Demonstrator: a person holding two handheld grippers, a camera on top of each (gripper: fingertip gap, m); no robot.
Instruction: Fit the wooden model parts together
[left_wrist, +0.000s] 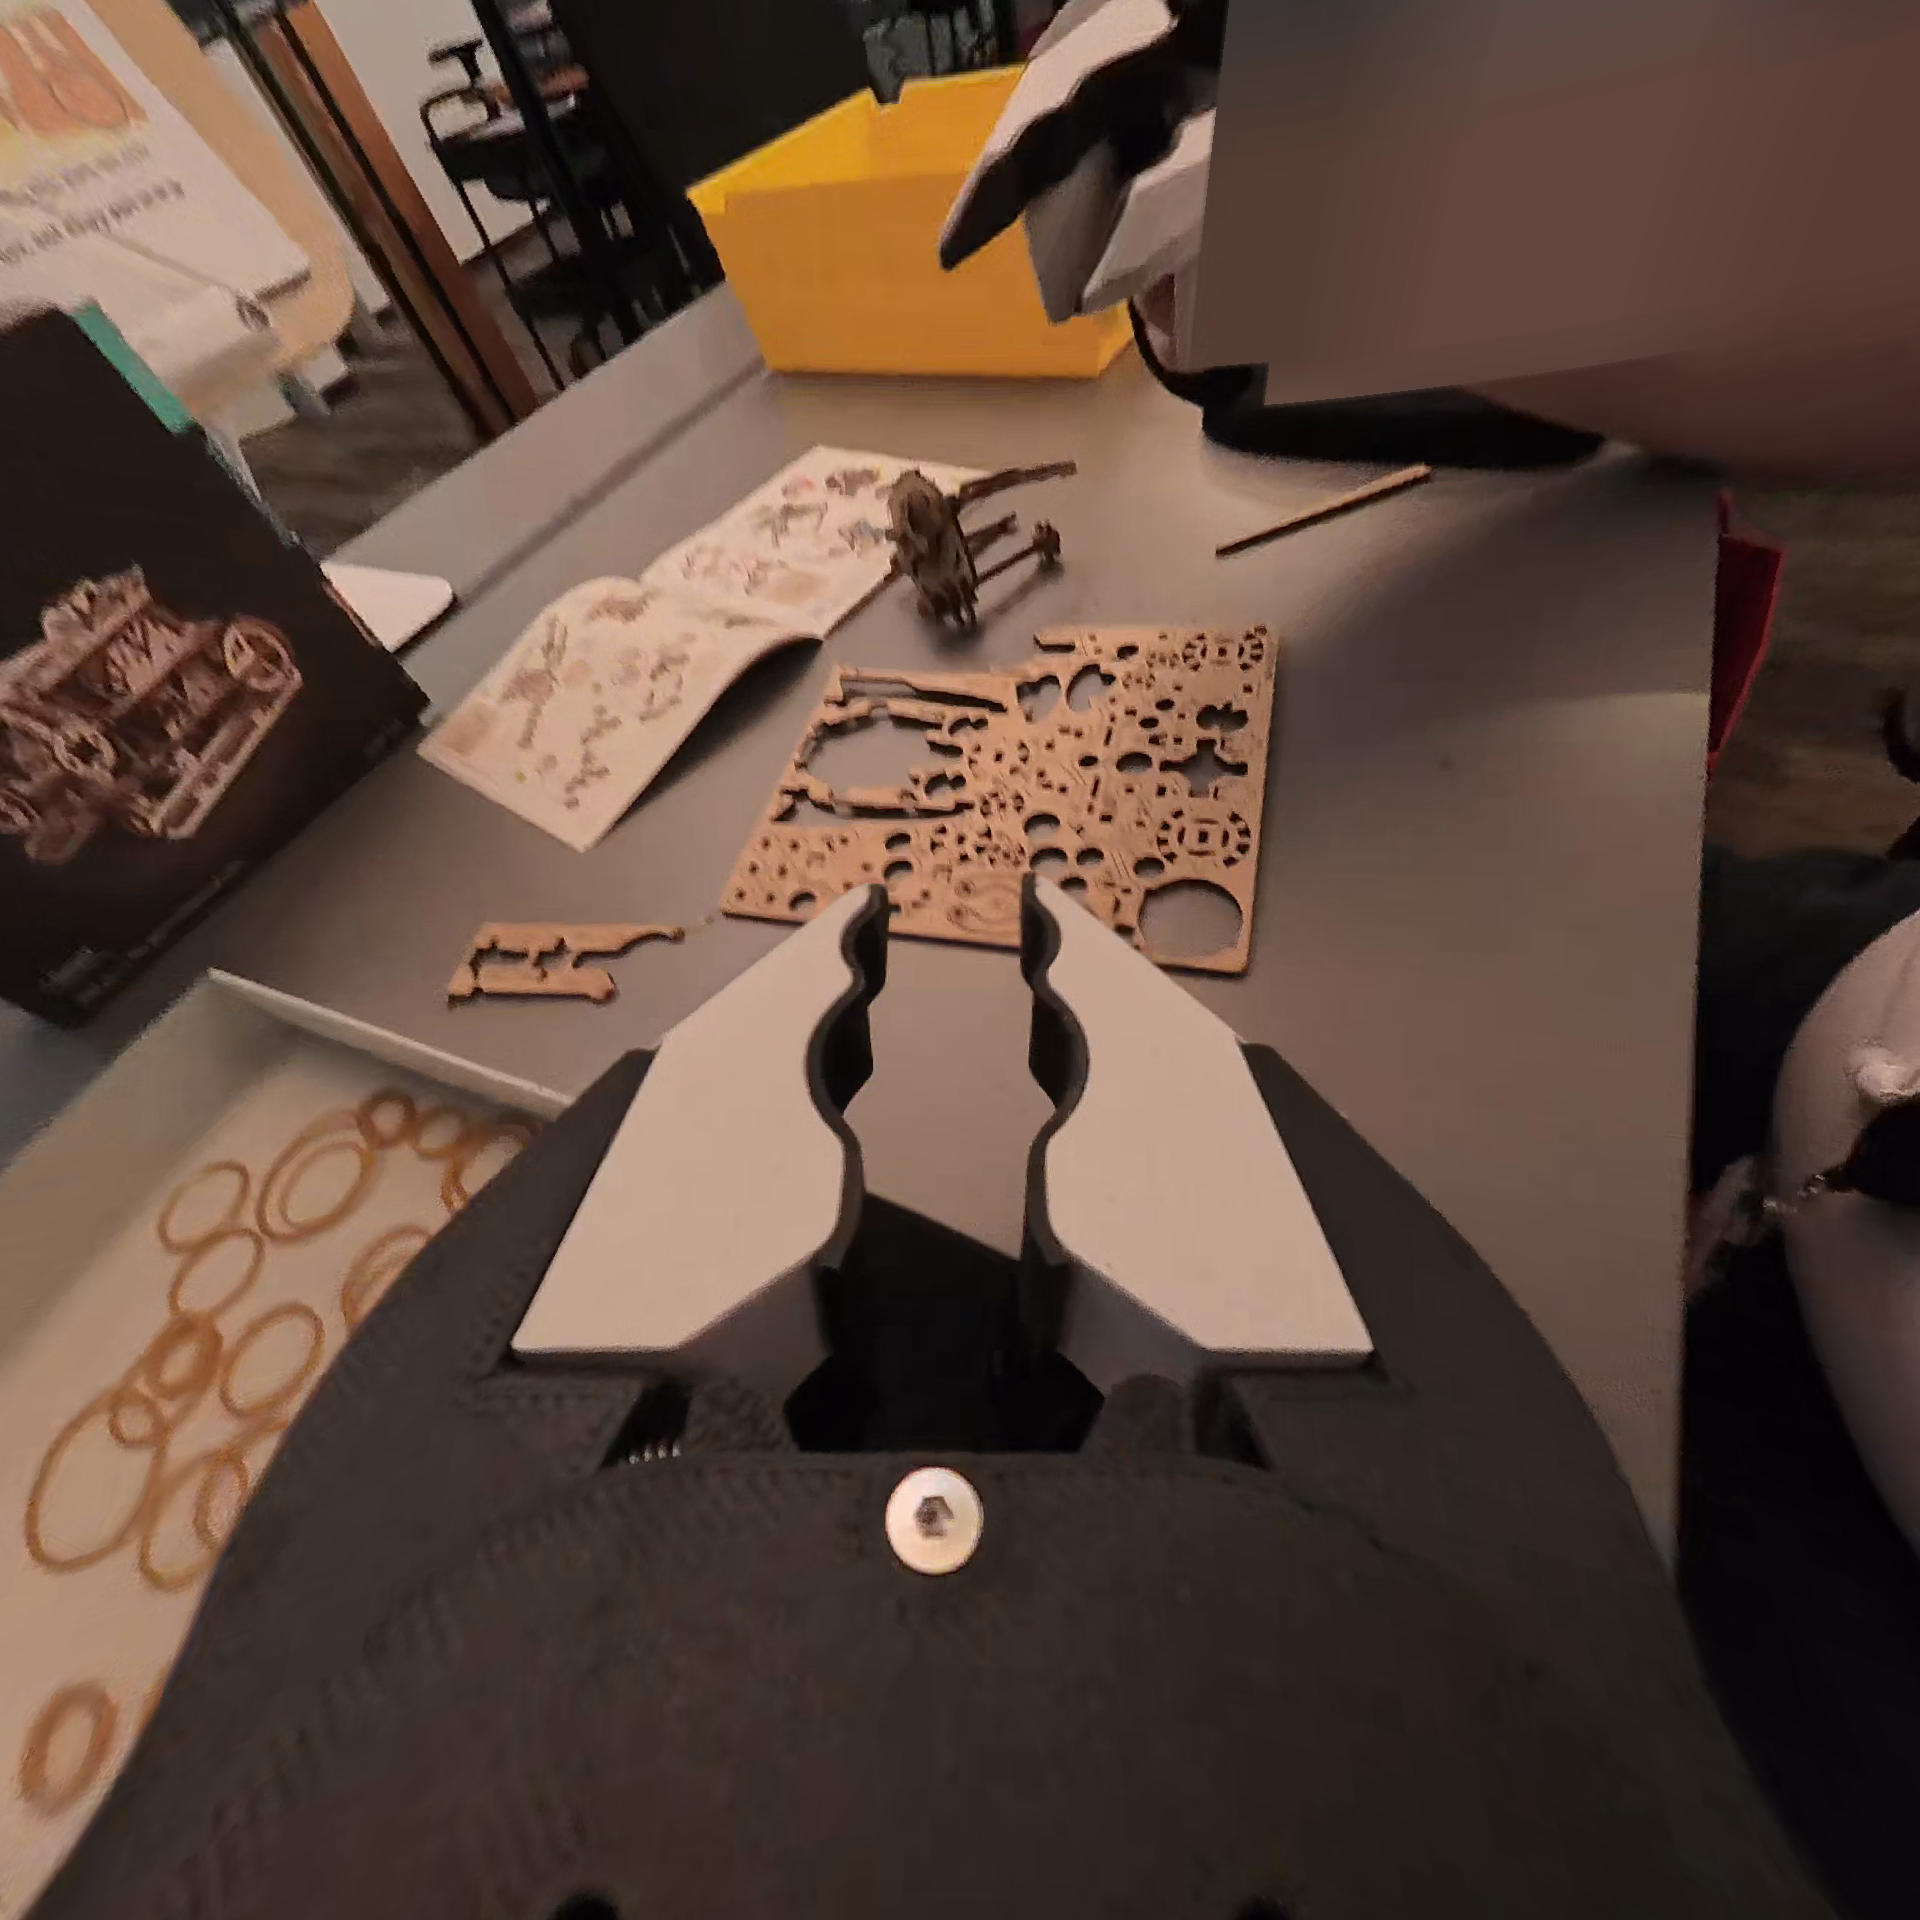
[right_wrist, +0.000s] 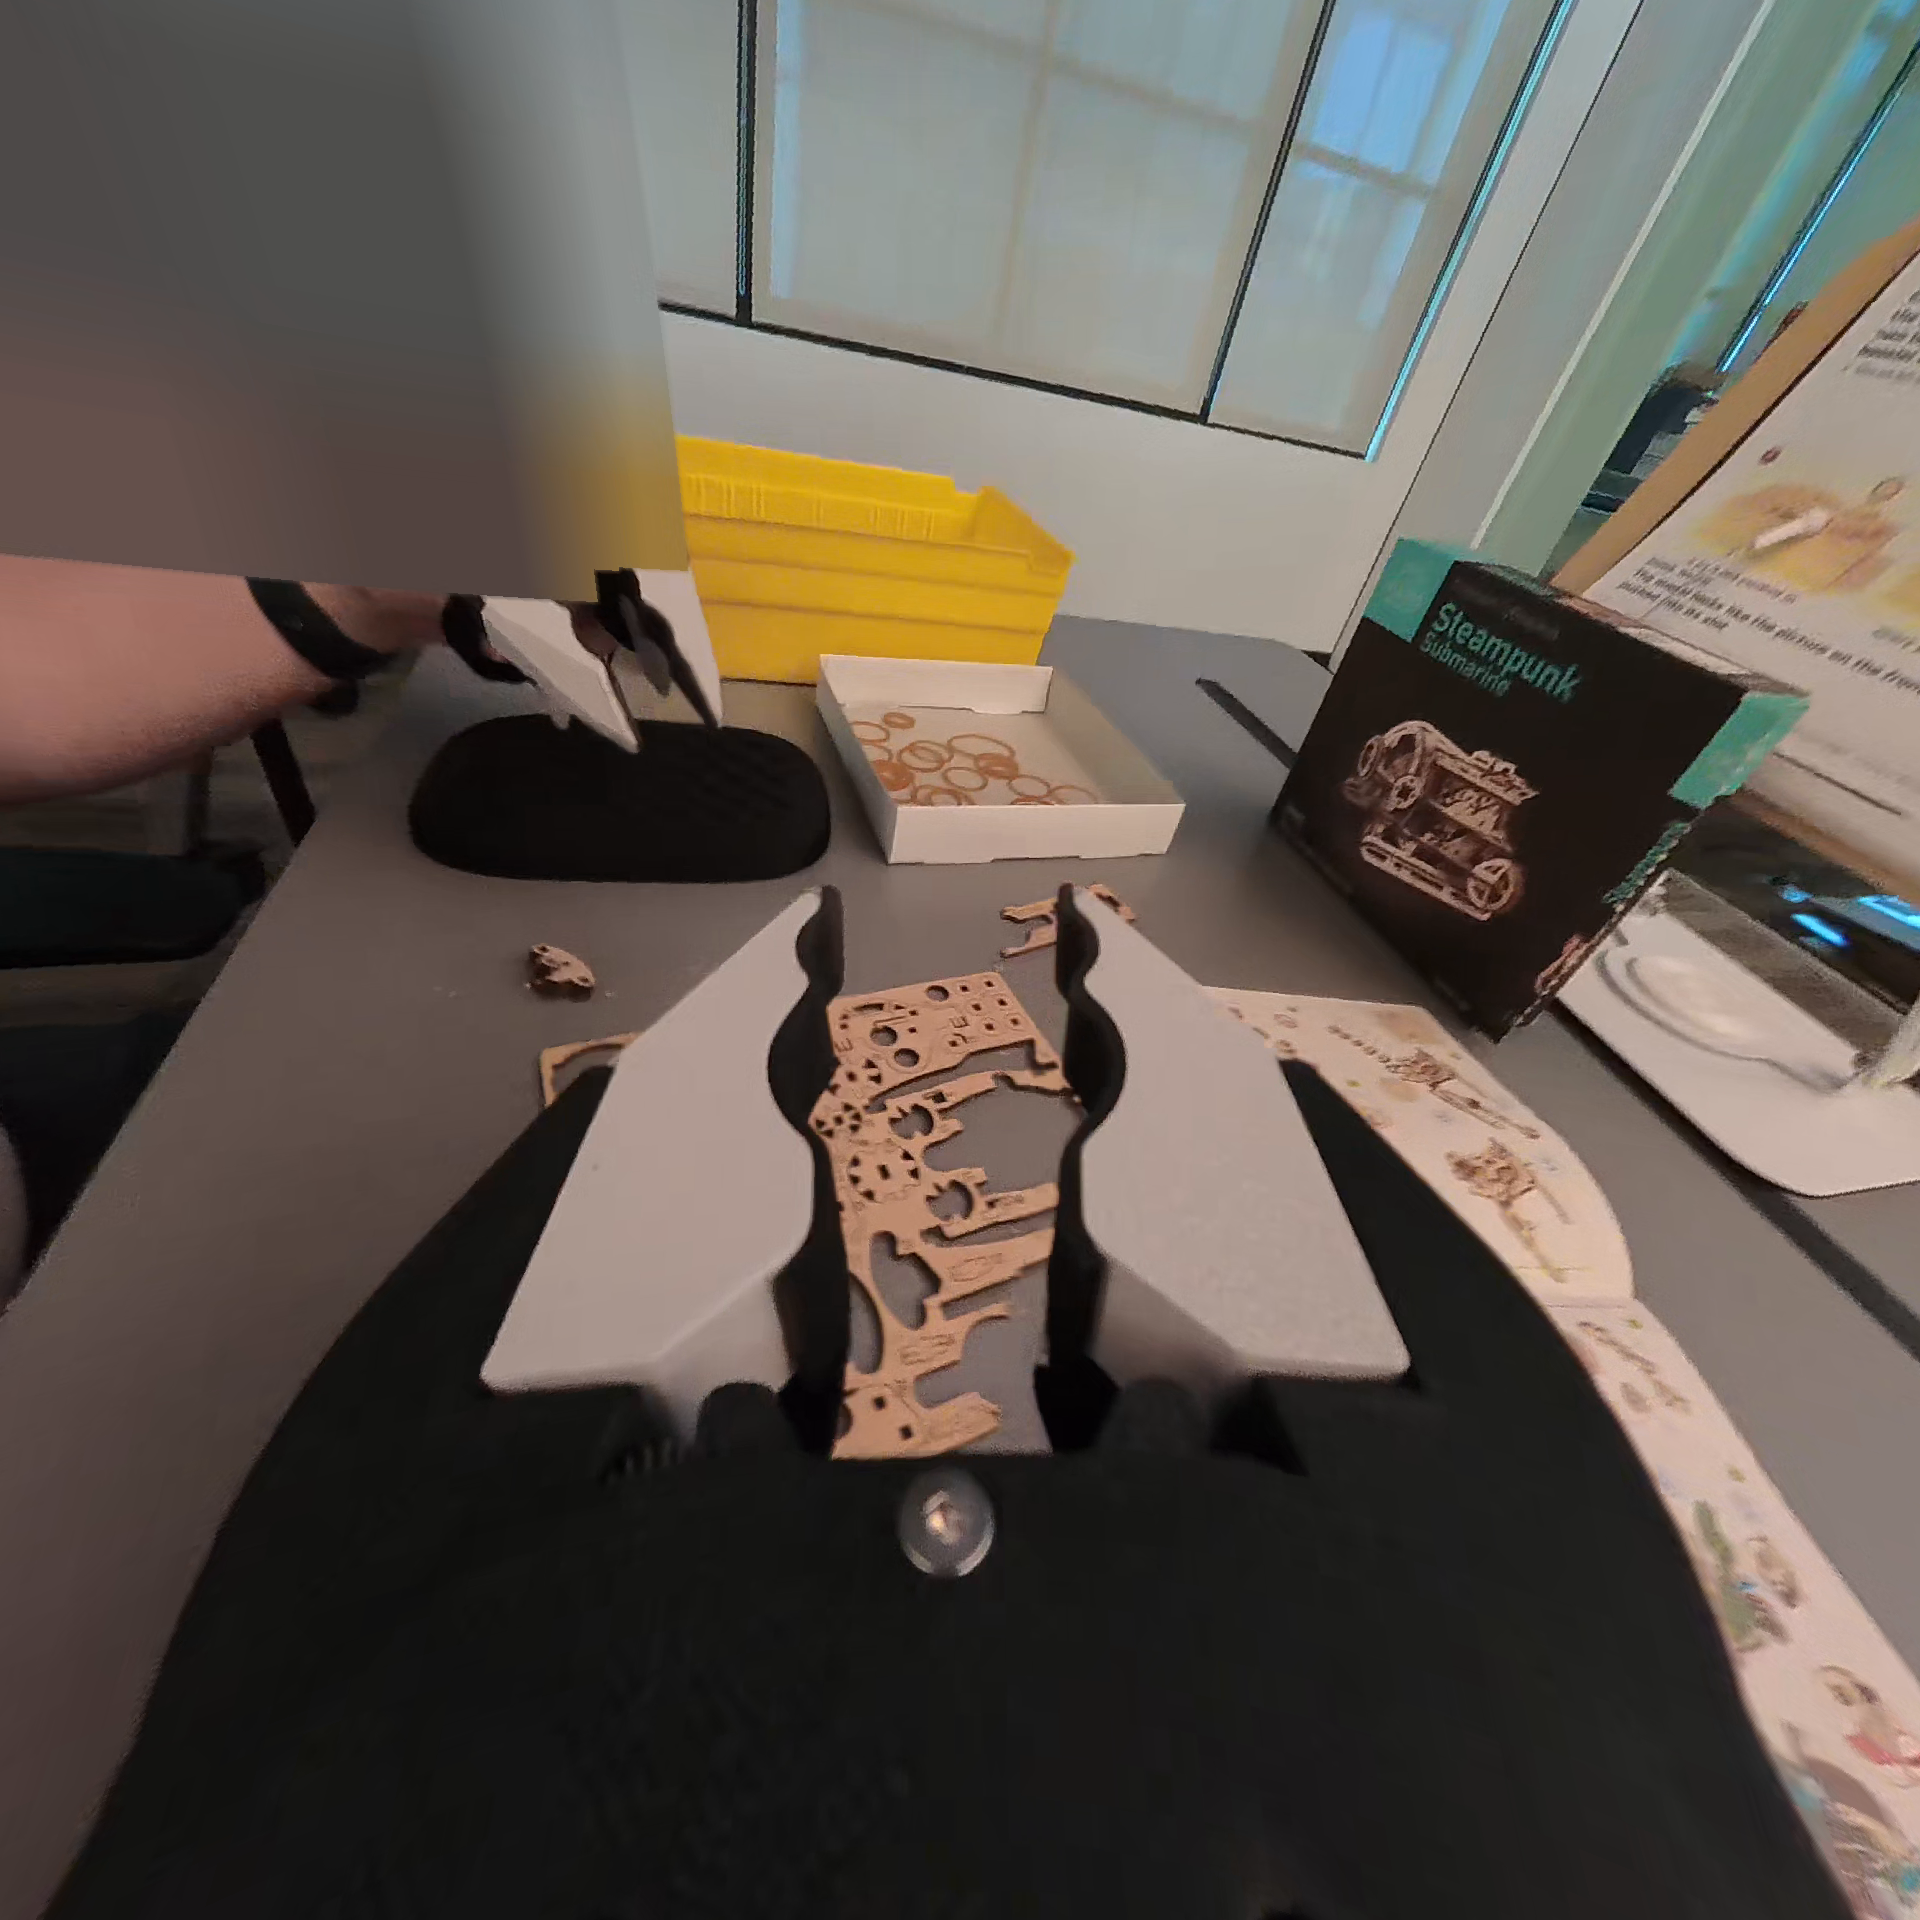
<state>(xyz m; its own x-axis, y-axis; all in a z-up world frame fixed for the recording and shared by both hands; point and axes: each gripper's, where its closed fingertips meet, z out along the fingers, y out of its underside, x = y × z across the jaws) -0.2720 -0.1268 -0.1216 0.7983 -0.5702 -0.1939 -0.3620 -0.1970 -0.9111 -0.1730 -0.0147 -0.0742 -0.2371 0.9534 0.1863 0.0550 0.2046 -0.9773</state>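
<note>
My left gripper (left_wrist: 954, 902) hangs above the grey table (left_wrist: 1455, 831) with its jaws spread and nothing between them. Just past its fingertips lies the wooden parts sheet (left_wrist: 1039, 790), flat on the table, many of its shapes already punched out. A small broken-off strip of sheet (left_wrist: 551, 961) lies apart from it, to the left of the fingertips. At near left sits a white tray (left_wrist: 312, 1023) holding loose rubber bands (left_wrist: 239, 1340).

Beyond the sheet the open instruction booklet (left_wrist: 665, 665) lies flat, and just right of it the partly built wooden assembly (left_wrist: 956, 551) stands on the table — well clear of my left fingers. A thin wooden stick (left_wrist: 1325, 509) lies farther right. The dark model box (left_wrist: 156, 675) stands upright at left; the yellow bin (left_wrist: 883, 260) sits at the far edge.

My right gripper (right_wrist: 948, 902) is also spread and empty. In its wrist view it is poised directly over the parts sheet (right_wrist: 925, 1174), which shows through the gap between the fingers; whether the fingers touch the sheet I cannot tell. A small wooden part (right_wrist: 561, 971) lies on the table to the left — beyond the fingertips and apart from the sheet. In the left wrist view the right gripper (left_wrist: 1049, 249) appears raised in front of the yellow bin.
</note>
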